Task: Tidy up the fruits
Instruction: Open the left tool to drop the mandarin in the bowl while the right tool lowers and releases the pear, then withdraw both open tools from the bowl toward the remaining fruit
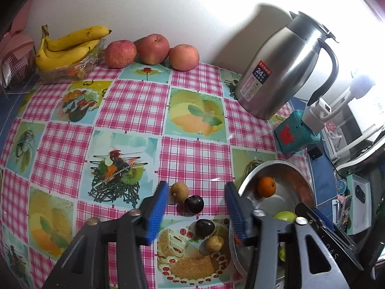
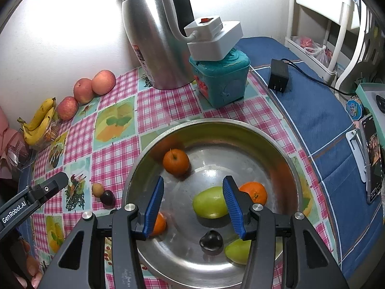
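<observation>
Left gripper (image 1: pixel 196 214) jaws apart, empty, over small dark plum (image 1: pixel 194 204) on checked tablecloth (image 1: pixel 134 106). Right gripper (image 2: pixel 192 207) parted, gripping nothing, above round steel bowl (image 2: pixel 276 149) at lower centre holding green mango (image 2: pixel 210 202) and orange tangerine (image 2: pixel 175 162). Red apples (image 1: pixel 154 49) far, upper left.

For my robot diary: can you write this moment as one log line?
left claw: open above plums | right claw: open over bowl | bowl: oranges, green fruits

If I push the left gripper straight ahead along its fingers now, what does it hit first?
Probably the dark plum lying on the tablecloth beside the brown longan; both sit between the open left gripper fingers' line. Depth is uncertain.
</observation>
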The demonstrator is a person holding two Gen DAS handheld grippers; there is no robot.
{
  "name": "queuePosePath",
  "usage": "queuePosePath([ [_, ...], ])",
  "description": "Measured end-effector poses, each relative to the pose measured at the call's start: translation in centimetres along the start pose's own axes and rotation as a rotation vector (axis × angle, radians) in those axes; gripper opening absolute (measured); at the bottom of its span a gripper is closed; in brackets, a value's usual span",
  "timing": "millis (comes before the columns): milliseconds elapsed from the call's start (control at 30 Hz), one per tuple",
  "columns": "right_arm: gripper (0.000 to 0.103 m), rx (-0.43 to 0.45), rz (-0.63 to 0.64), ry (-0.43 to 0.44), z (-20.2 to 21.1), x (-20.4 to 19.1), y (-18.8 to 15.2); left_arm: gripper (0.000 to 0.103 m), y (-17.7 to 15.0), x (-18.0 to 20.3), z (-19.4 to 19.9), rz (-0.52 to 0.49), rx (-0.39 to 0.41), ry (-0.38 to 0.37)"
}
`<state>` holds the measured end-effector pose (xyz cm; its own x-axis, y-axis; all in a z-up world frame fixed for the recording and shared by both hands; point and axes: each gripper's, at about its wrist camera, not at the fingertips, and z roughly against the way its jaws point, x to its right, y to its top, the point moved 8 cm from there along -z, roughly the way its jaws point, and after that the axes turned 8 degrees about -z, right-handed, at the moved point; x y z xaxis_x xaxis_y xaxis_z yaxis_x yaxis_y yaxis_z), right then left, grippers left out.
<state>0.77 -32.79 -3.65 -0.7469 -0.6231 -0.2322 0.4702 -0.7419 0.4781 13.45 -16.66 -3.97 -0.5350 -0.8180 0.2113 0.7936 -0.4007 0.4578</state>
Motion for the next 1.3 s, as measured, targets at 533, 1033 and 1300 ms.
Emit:
queuePosePath([
  [533, 0.067, -0.011, 0.009, -0.037, -0.8, 0.5, -0.1, 0.101, -0.6, -1.4, -1.1, 0.016, -0.023, 0.082],
  [1033, 0.097, 0.055, 0.01, -0.049, -0.4, 0.8, 0.5, 0.103, -0.5, -3.2, -0.7, 0.023, 0.002, 0.163],
  [1300, 0.097, 0.058, 0.008, -0.054, -0.2, 0.5, -0.1, 0.103, -1.2, -3.0, -0.3, -0.025, -0.026, 0.179],
])
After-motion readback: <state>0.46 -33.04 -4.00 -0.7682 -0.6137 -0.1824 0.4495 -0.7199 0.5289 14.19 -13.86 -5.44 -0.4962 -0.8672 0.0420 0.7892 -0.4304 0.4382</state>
